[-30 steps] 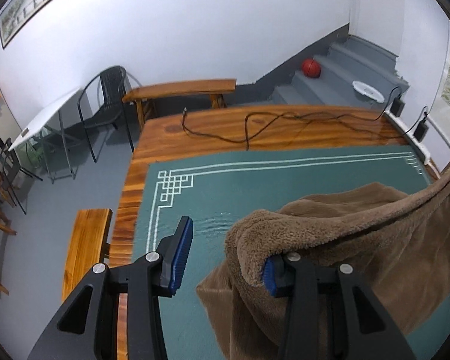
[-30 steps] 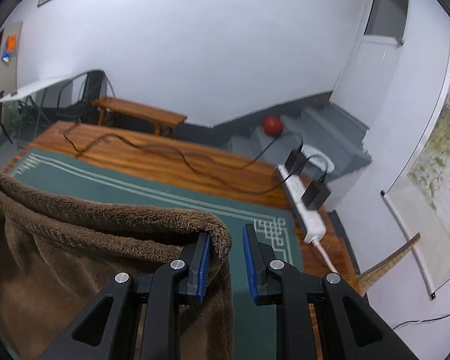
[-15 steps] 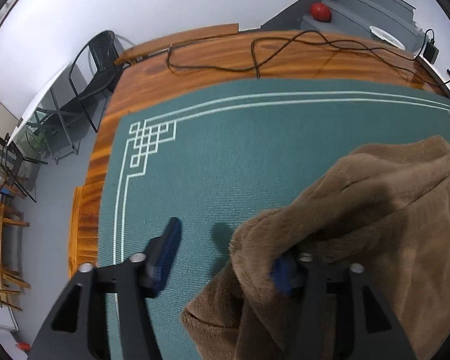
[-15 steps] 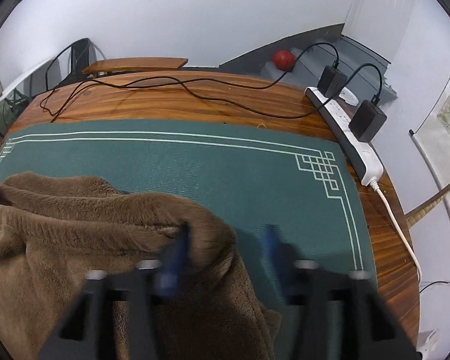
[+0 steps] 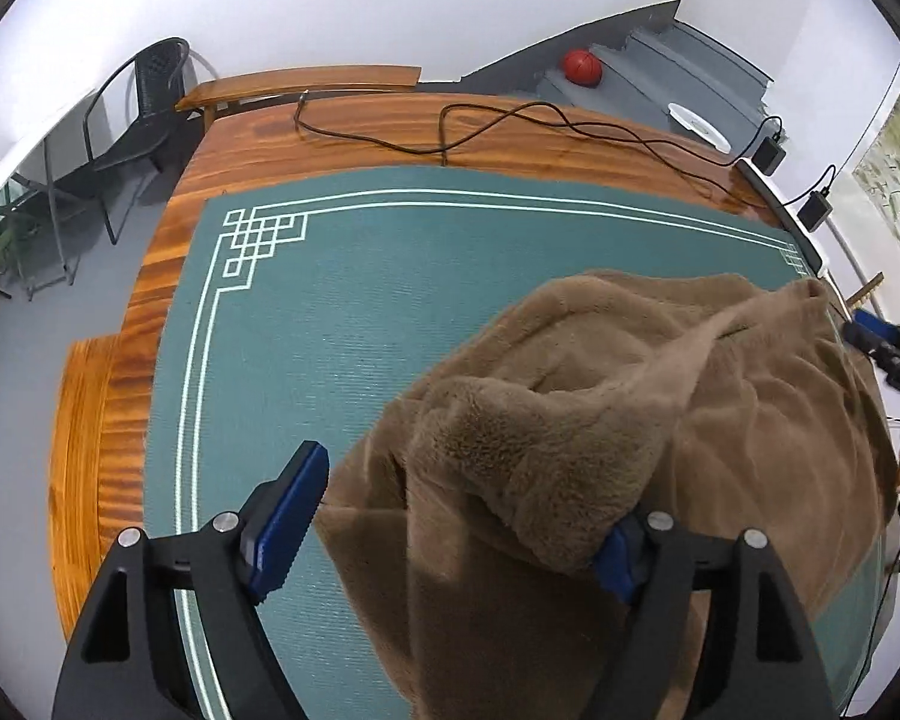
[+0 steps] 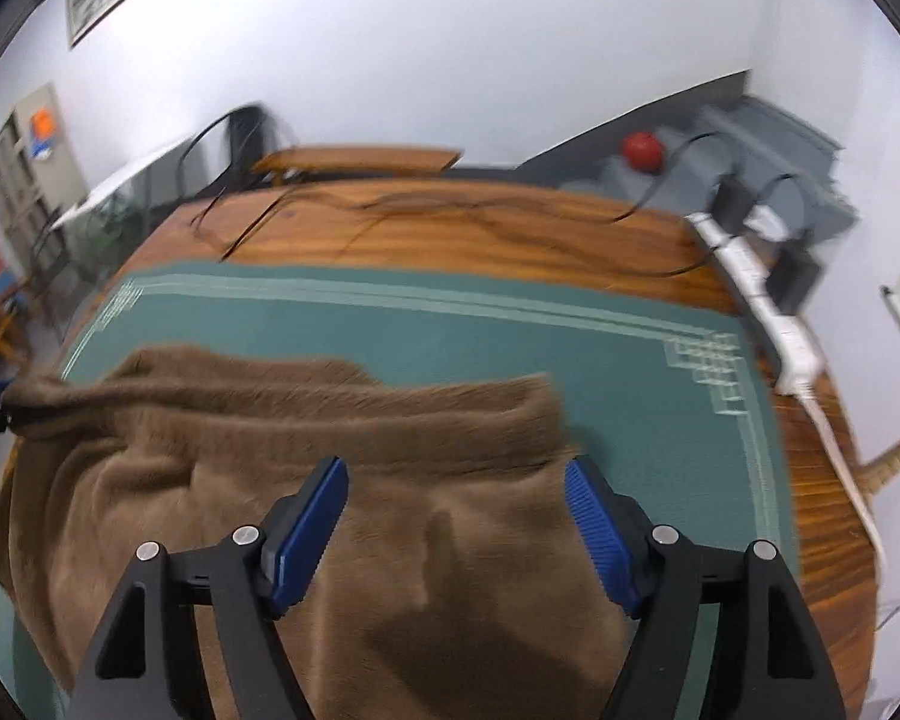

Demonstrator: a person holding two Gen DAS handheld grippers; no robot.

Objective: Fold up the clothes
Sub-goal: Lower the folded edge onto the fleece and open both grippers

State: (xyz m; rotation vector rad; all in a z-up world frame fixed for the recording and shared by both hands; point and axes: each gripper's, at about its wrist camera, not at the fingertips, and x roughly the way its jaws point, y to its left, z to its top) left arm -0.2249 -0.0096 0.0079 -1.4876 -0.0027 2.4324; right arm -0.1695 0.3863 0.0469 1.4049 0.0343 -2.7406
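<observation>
Lying across a green mat (image 5: 342, 300) on a wooden table (image 5: 390, 126), a brown fleece garment (image 5: 660, 396) fills the 3 to 6 o'clock part of the left wrist view. The left gripper (image 5: 456, 528) has its jaws spread wide, with fleece draped over the right finger only. In the right wrist view, the right gripper (image 6: 456, 528) is also spread apart above the garment (image 6: 390, 480), holding nothing. A black cable (image 5: 510, 120) runs across the table at 12 o'clock.
</observation>
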